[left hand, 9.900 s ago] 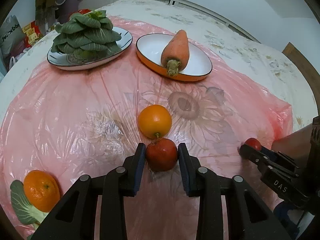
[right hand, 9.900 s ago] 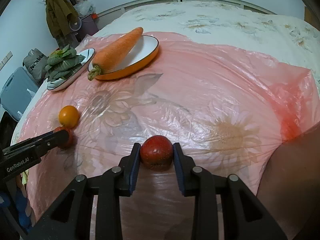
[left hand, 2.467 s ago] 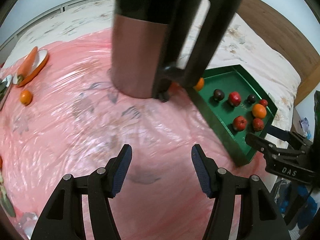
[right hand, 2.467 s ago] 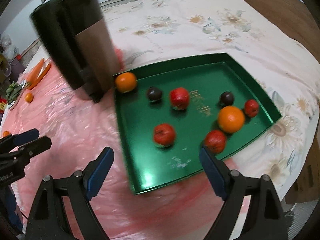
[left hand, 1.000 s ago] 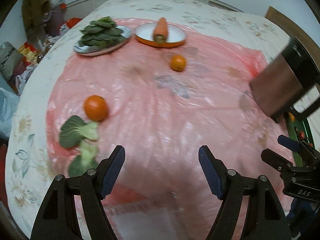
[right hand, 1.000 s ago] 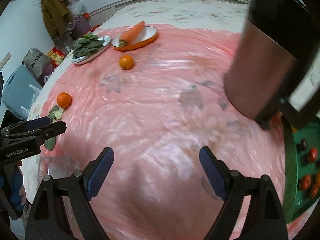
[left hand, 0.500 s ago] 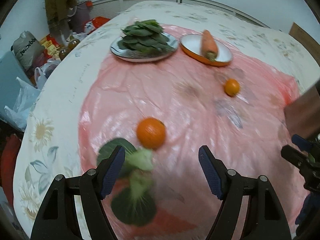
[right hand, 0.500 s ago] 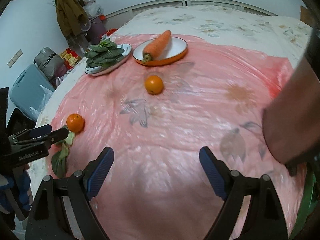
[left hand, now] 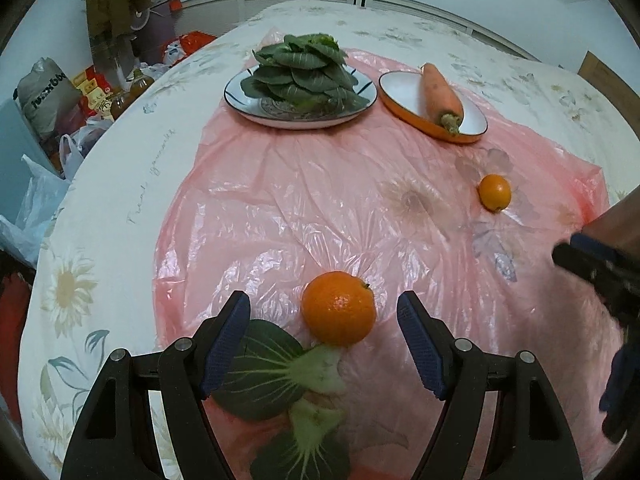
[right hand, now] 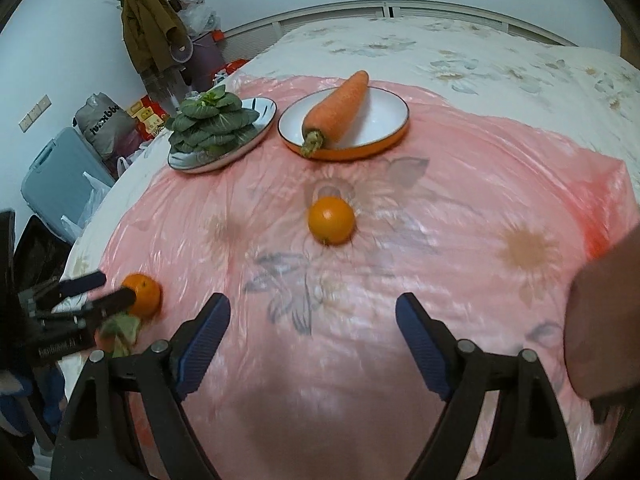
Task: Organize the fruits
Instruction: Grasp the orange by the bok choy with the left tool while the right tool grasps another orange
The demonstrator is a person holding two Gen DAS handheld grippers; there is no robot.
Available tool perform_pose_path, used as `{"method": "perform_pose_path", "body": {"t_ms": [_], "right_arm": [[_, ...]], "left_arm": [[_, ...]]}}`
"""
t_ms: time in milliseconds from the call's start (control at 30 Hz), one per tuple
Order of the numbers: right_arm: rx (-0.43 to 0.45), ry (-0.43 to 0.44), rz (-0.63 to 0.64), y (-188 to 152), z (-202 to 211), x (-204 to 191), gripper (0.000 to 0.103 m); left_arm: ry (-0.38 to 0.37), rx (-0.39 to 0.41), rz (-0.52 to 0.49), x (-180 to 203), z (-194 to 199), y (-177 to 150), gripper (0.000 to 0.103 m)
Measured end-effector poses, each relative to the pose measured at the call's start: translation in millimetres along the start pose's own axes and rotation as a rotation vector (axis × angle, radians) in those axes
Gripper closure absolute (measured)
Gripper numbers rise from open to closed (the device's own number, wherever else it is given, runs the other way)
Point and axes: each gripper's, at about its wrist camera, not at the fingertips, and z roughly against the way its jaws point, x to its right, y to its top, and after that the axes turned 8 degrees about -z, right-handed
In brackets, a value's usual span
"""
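Two open grippers over a pink sheet with two oranges.

Left gripper [left hand: 324, 344], jaws apart, frames the near orange [left hand: 338, 308] beside a loose leaf [left hand: 264, 372]; right gripper [right hand: 312, 340], jaws apart and empty, faces the far orange [right hand: 331, 219], well short of it.

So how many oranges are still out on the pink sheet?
2: one orange between the left gripper's open jaws beside a loose leaf, one smaller orange below the carrot plate.

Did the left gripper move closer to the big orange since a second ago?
Yes. The left gripper came in toward the big orange, which was far up beside the loose green leaf and now sits between the open jaws.
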Motion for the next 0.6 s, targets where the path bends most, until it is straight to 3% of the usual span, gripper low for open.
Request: {"method": "perform_pose_path", "body": {"t_ms": [600], "right_arm": [[-0.007,-0.018,-0.012,49.1,-63.5,3.2,0.002]], "left_arm": [[0.01,-0.026,-0.023,4.4,-23.8,-1.0,0.033]]}}
